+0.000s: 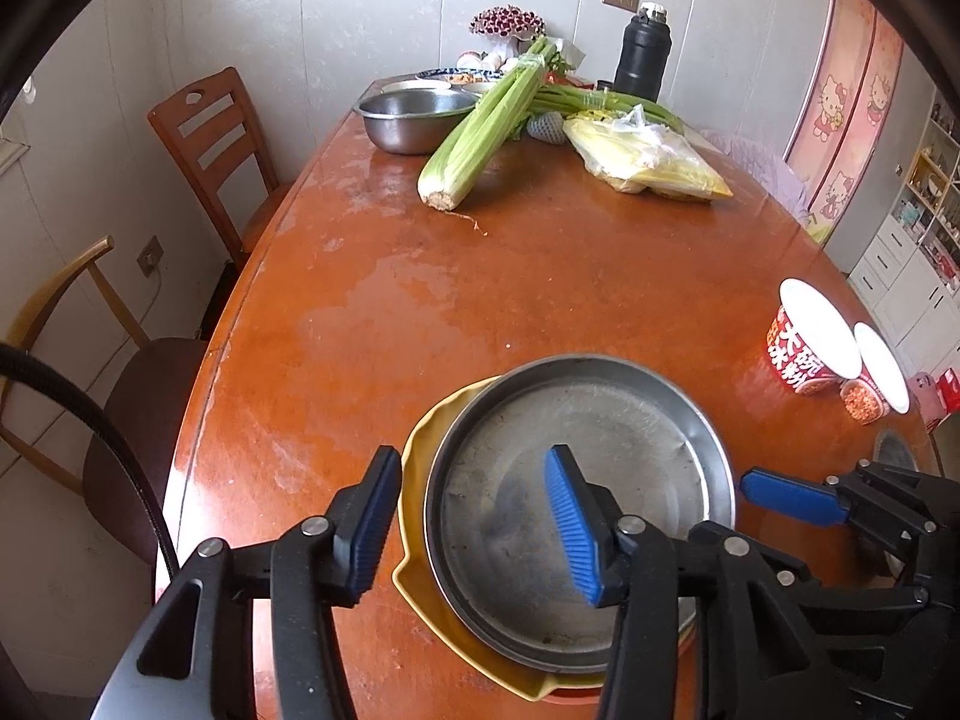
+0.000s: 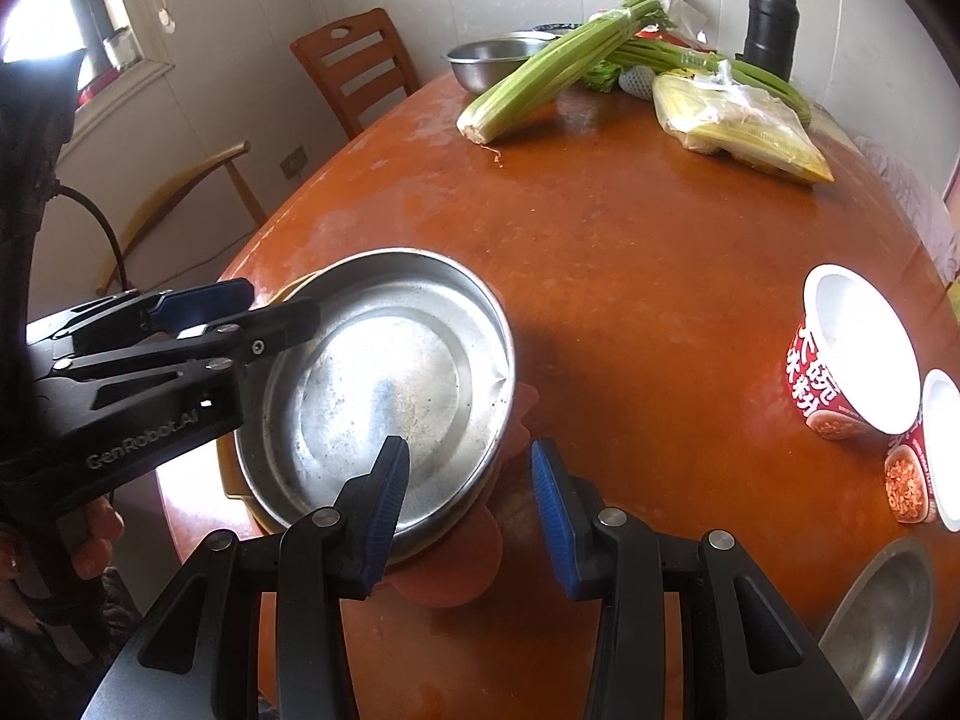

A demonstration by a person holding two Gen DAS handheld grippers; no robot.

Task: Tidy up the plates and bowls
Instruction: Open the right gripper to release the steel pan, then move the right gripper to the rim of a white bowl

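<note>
- a reddish-brown wooden table (image 1: pixel 480 276) fills the scene, with two handheld grippers working at its near edge.
- a round metal plate (image 1: pixel 576 498) sits on top of a yellow dish (image 1: pixel 420 450) near the front edge; the yellow rim shows around the plate's left and near side.
- the left gripper (image 1: pixel 474 525) has its jaws apart, straddling the plate's left rim: one blue pad is outside, over the yellow dish, the other hangs over the plate's floor. neither pad presses on the rim, so it holds nothing.
- the right gripper (image 2: pixel 471 507) is at the plate's right side, jaws partly apart; its left pad is over the plate's edge and its right pad over the table. the pads do not appear to press on the plate, so it seems to grip nothing.
- a hand (image 2: pixel 90 540) shows at the left edge of the right wrist view, wrapped around the left gripper's handle.
- two red instant noodle cups (image 1: pixel 816 348) stand side by side to the right, well apart from the plate.
- a second metal bowl (image 2: pixel 882 630) lies at the near right edge.
- at the far end lie a bunch of celery (image 1: pixel 480 126), a bag of corn (image 1: pixel 648 156), a steel basin (image 1: pixel 414 114) and a black flask (image 1: pixel 642 54).
- two wooden chairs (image 1: pixel 210 144) stand at the left of the table.
</note>
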